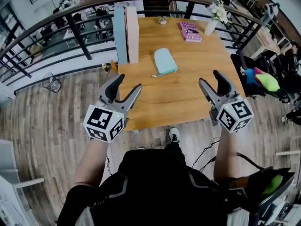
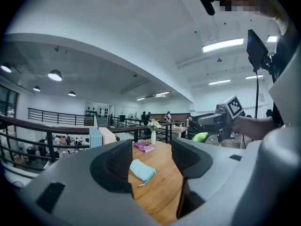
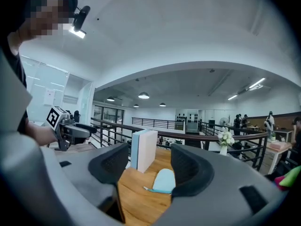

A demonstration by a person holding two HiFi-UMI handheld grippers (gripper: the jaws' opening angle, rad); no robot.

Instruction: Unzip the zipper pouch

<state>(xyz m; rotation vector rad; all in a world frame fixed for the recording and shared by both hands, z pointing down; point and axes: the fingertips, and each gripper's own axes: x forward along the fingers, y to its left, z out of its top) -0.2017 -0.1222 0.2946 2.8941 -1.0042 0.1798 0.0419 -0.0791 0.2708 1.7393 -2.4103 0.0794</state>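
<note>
- Standing at the near edge of a wooden table [image 1: 174, 102], a person holds a two-jaw gripper in each hand, both aimed across the tabletop.
- The left gripper [image 1: 129, 81] hovers over the table's near left corner. Its jaws are spread wide with nothing between the pads, and its own view frames the pouch well beyond them.
- The right gripper [image 1: 209, 76] hangs over the near right part of the table, jaws likewise parted and empty.
- A light blue zipper pouch [image 1: 165, 61] lies flat around mid-table, ahead of both grippers and between their lines of aim, touched by neither.
- The pouch's pull tab [image 1: 154, 75] sticks out at its near end, on the side towards the left gripper.
- Two upright panels [image 1: 126, 34], one blue and one pale pink, stand side by side at the table's left edge, just left of the pouch.
- A pink book [image 1: 190, 31] lies flat near the far right corner, beside a white vase of flowers [image 1: 211, 25].
- A dark curved railing [image 1: 70, 13] runs behind the table, which stands on a wood-plank floor [image 1: 56, 121].
</note>
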